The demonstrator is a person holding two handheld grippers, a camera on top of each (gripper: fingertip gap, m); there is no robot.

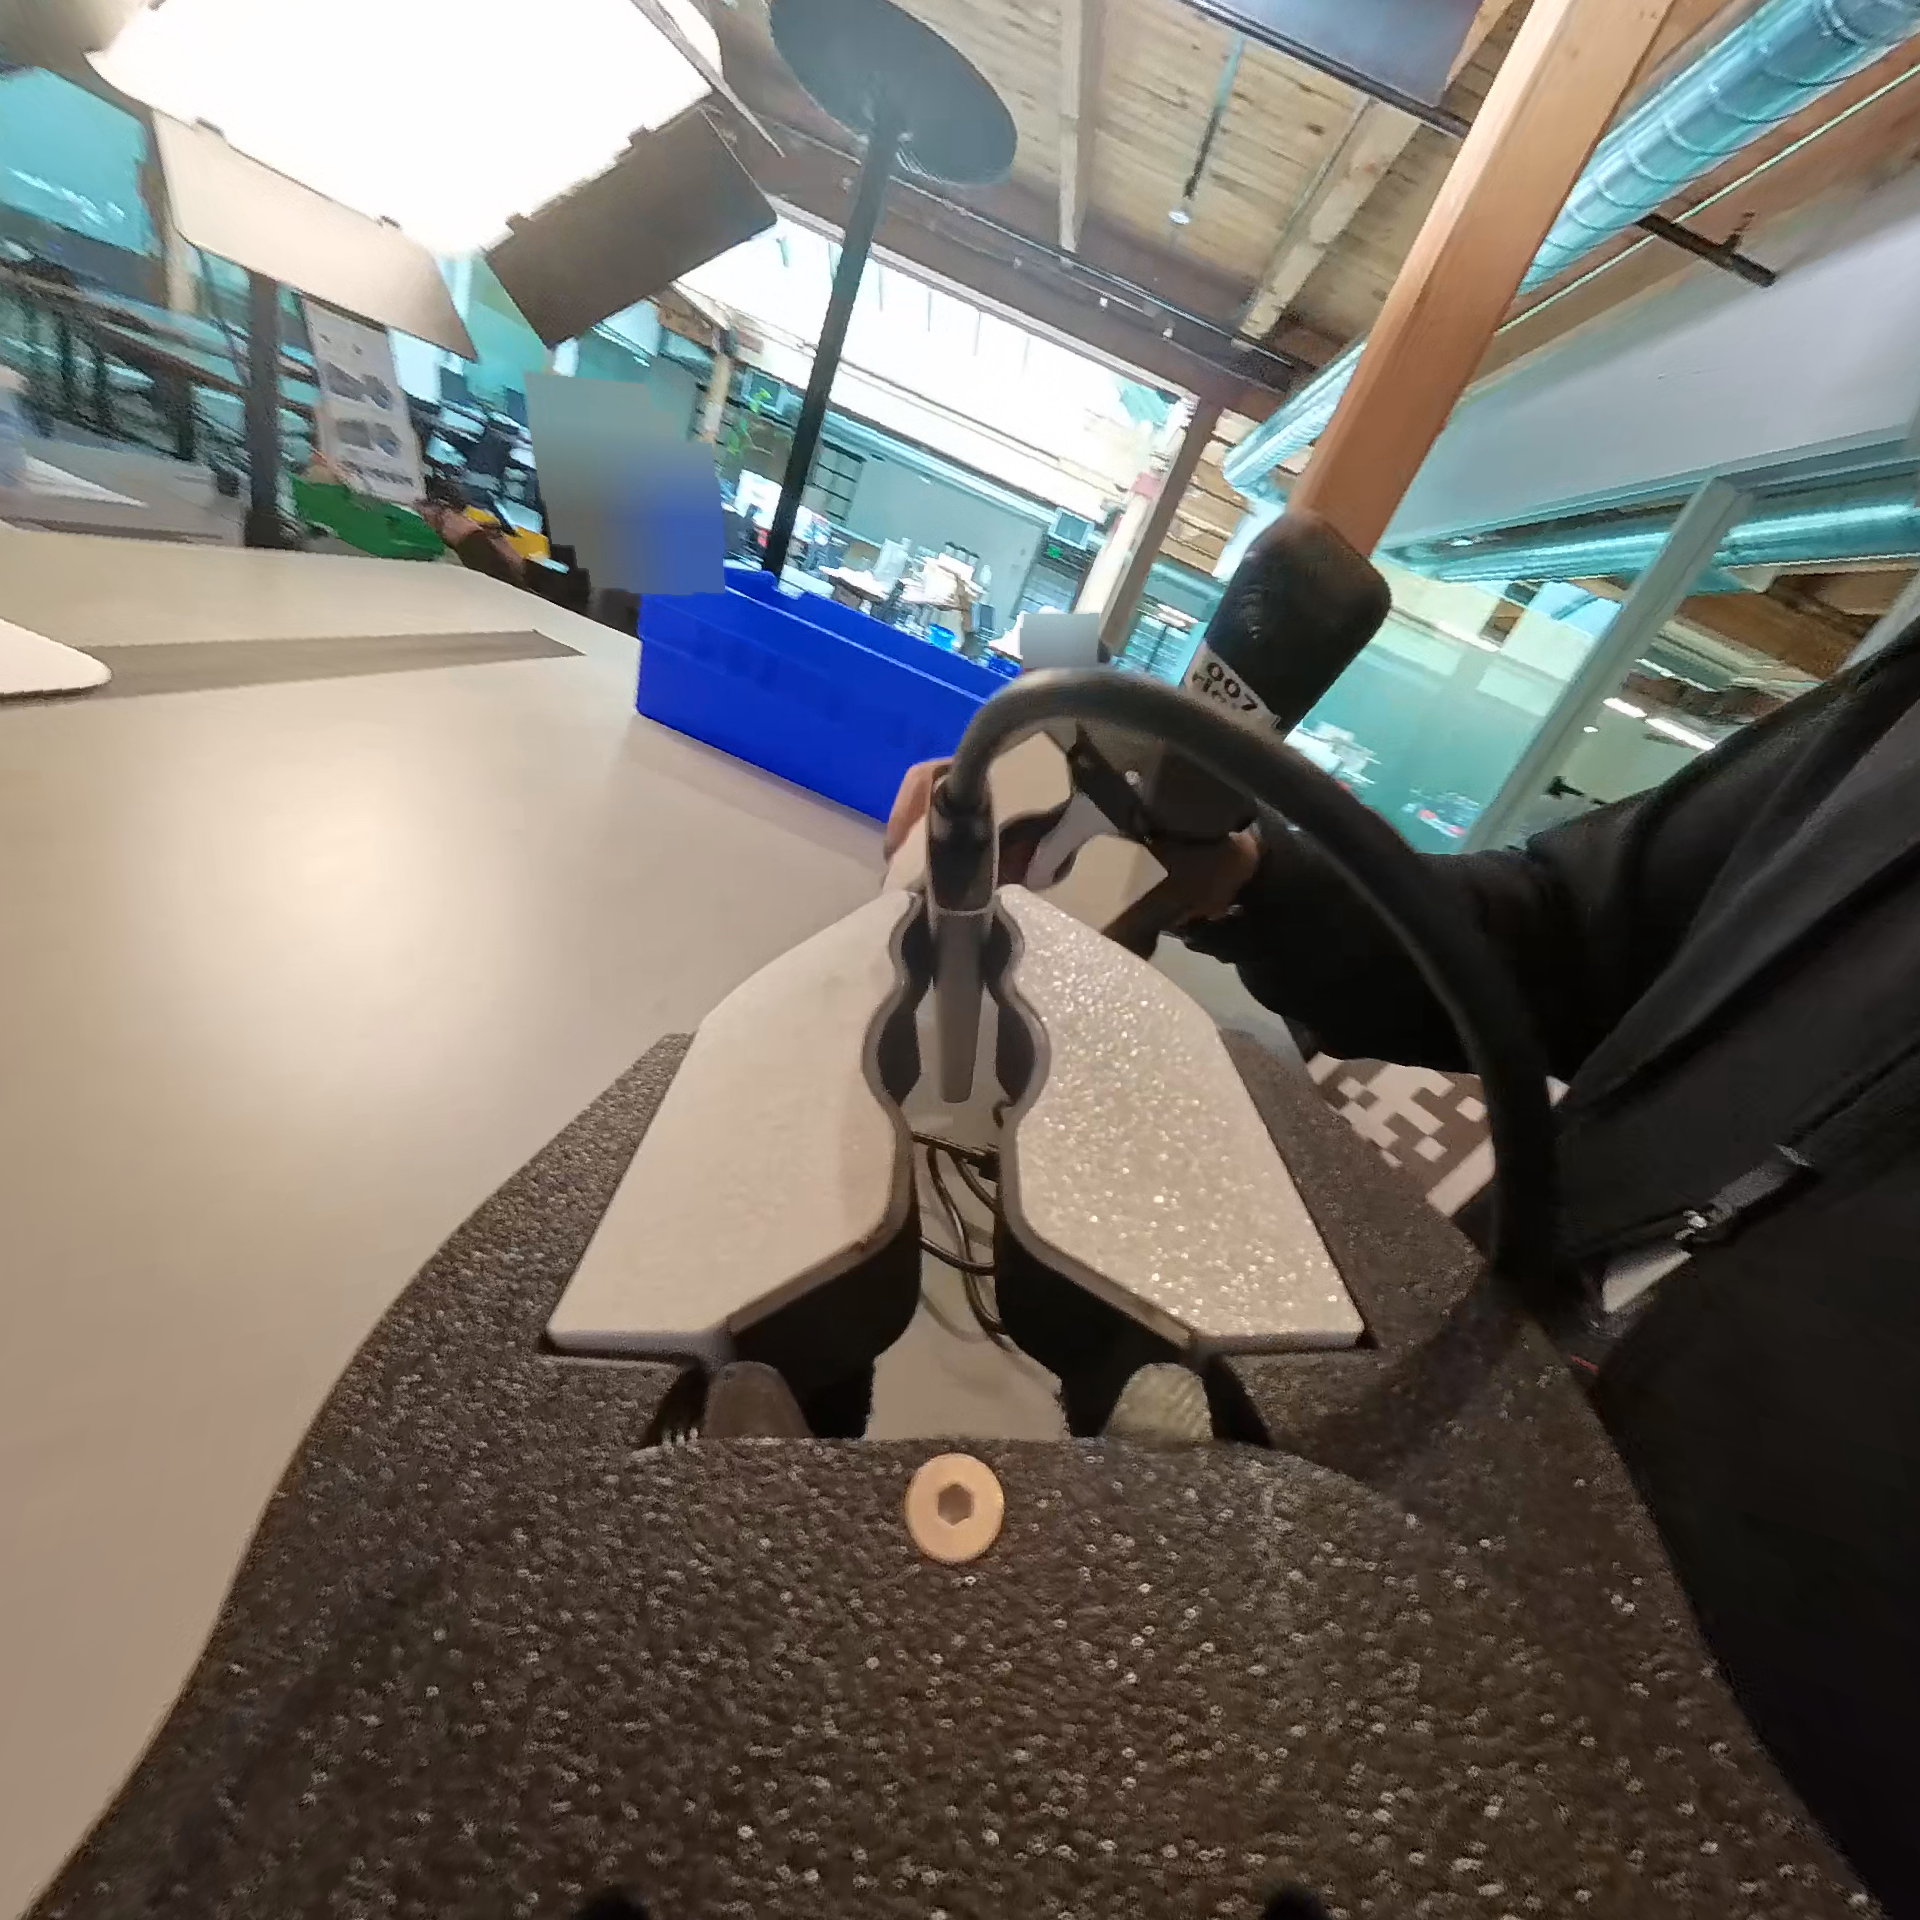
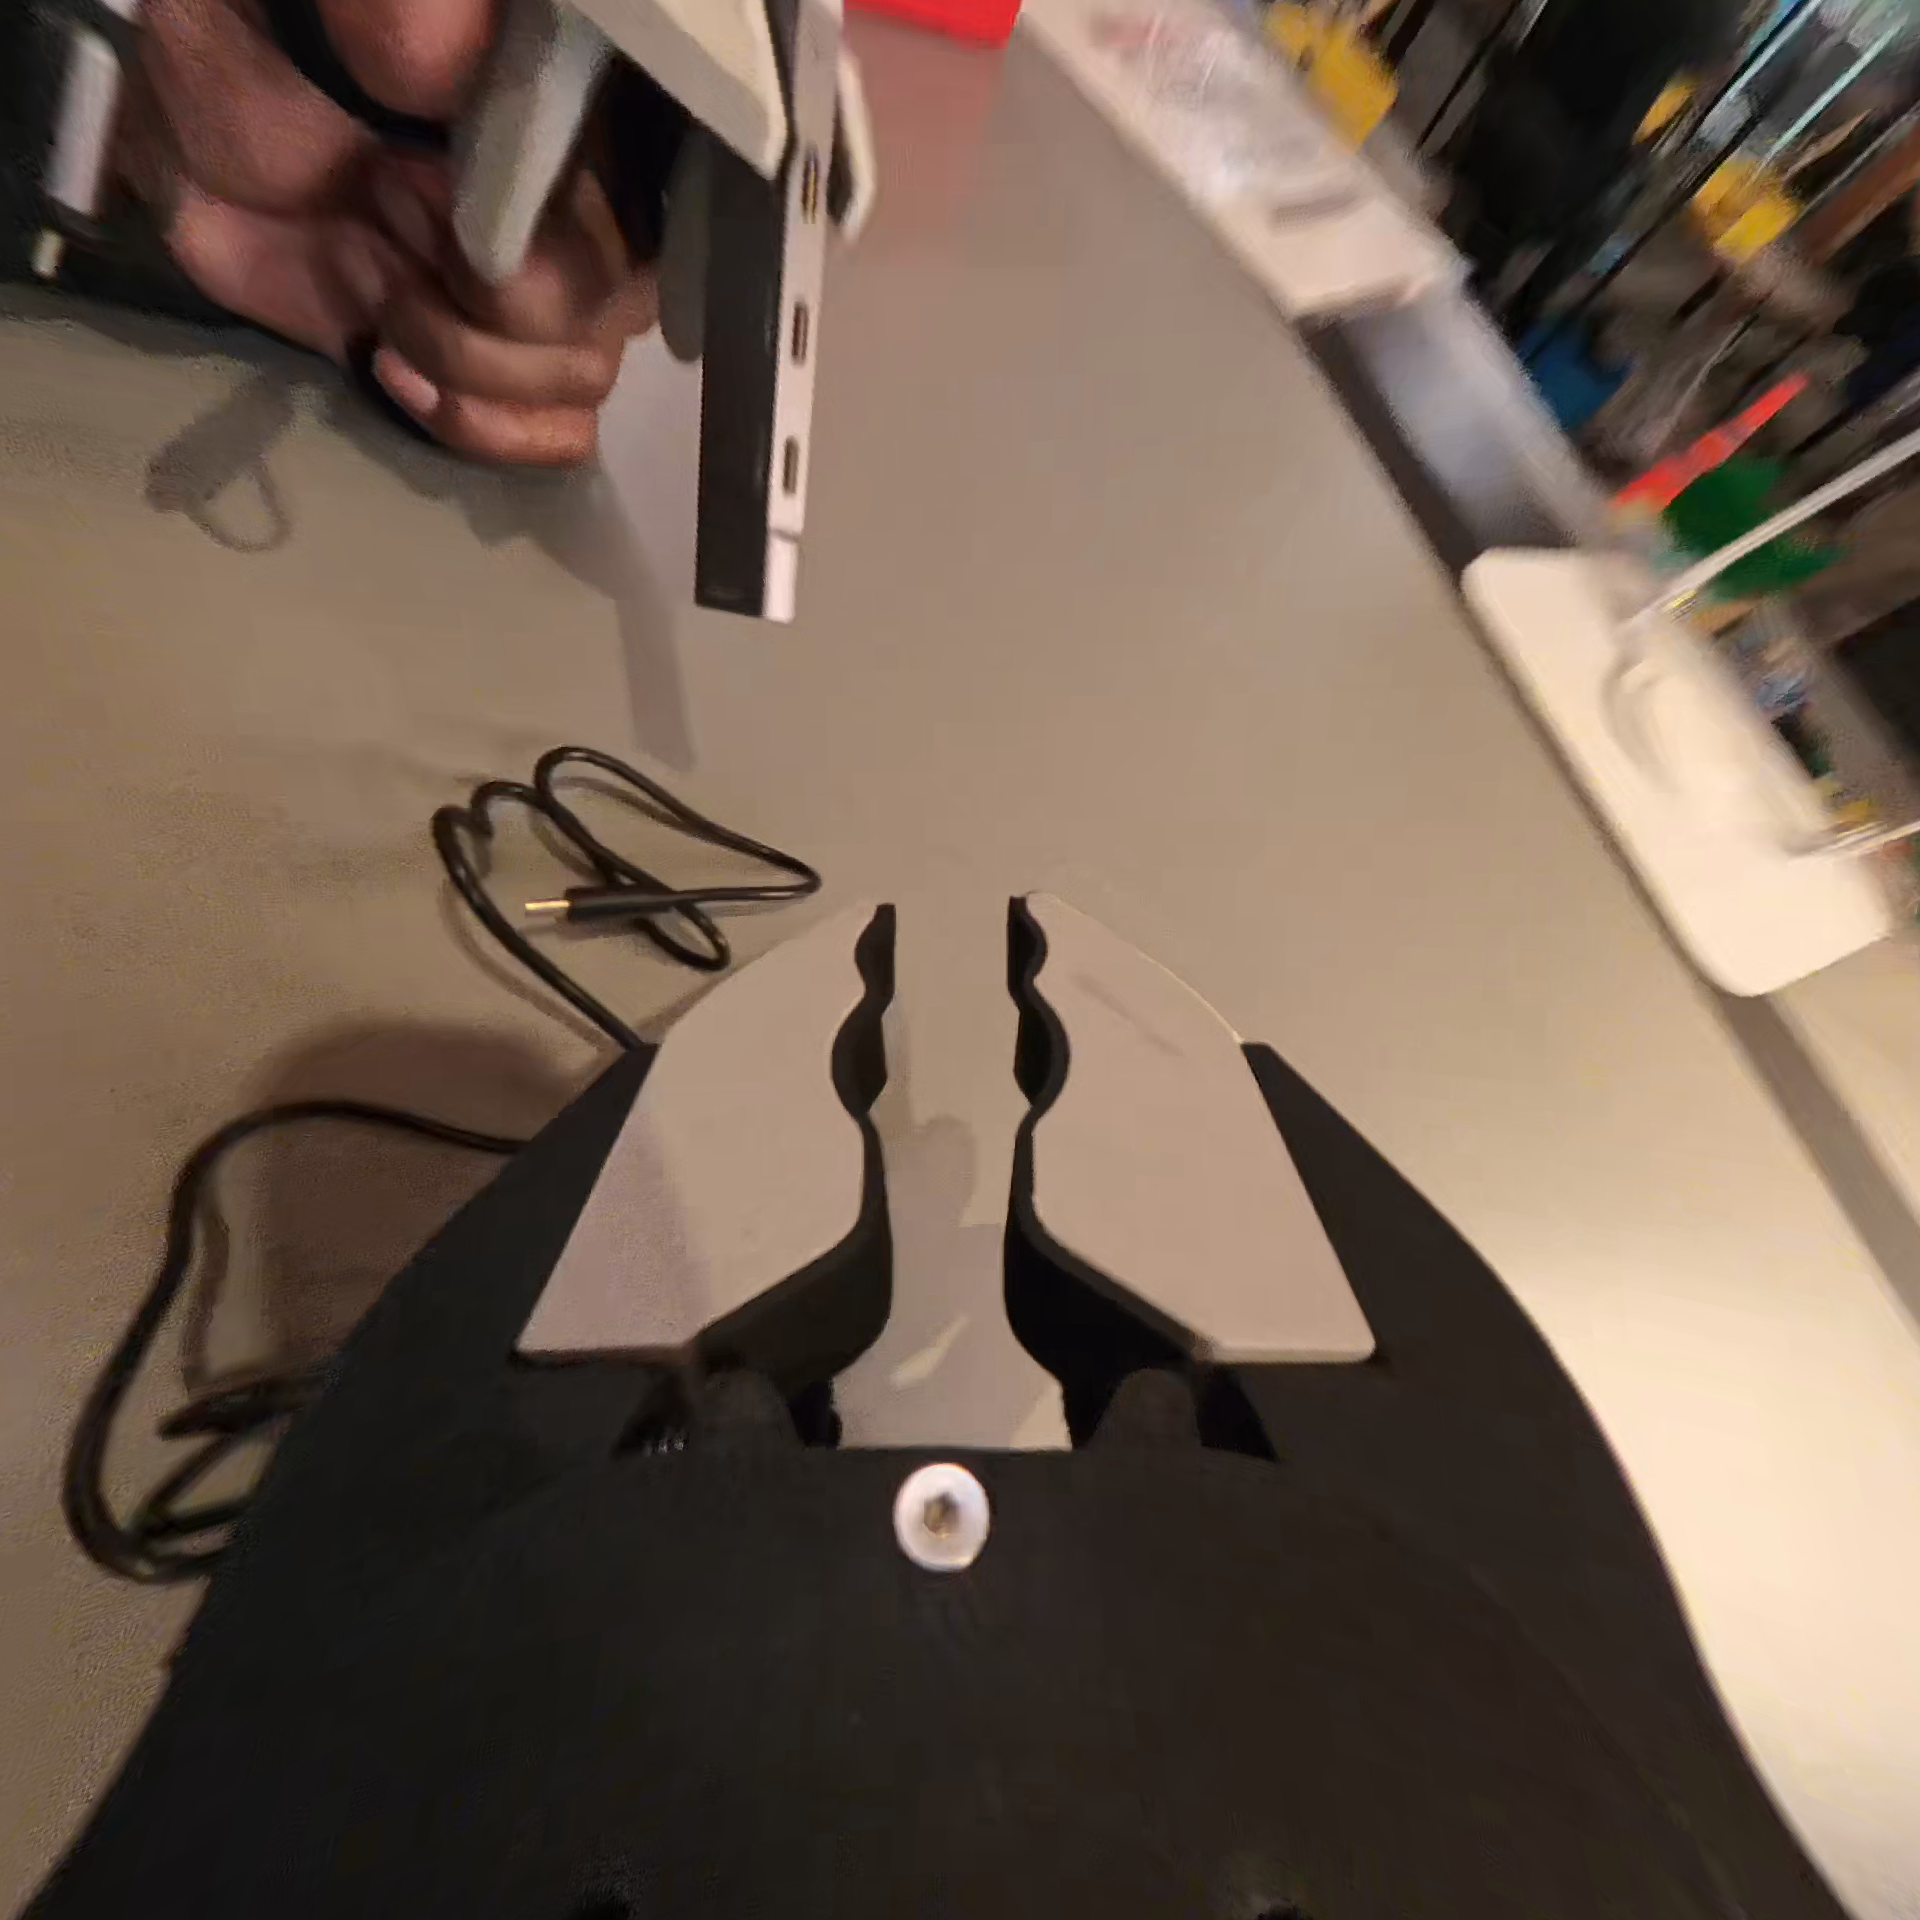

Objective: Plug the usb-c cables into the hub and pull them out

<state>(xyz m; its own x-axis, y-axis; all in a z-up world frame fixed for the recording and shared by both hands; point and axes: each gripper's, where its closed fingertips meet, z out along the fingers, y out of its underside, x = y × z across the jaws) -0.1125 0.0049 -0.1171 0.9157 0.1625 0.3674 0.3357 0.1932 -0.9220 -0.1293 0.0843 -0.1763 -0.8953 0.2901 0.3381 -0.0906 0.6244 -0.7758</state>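
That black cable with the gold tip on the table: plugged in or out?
Out. The black cable lies loose on the table, tip bare, apart from the hub held above.

A wide grey table (image 1: 312,935) fills the foreground, with a blue bin (image 1: 790,696) at its far edge and a white tray (image 2: 1662,779) along its right edge in the right wrist view. Overhead hang a bright light panel (image 1: 395,94) with grey flaps and a black pole (image 1: 831,343) topped by a round disc, under a ceiling of pale wooden boards (image 1: 1153,114). A slanting wooden beam (image 1: 1455,260), silver ducts (image 1: 1714,114) and teal-tinted glass partitions (image 1: 1558,644) close the right side, while blurred cluttered shelves (image 2: 1662,208) stand beyond the table
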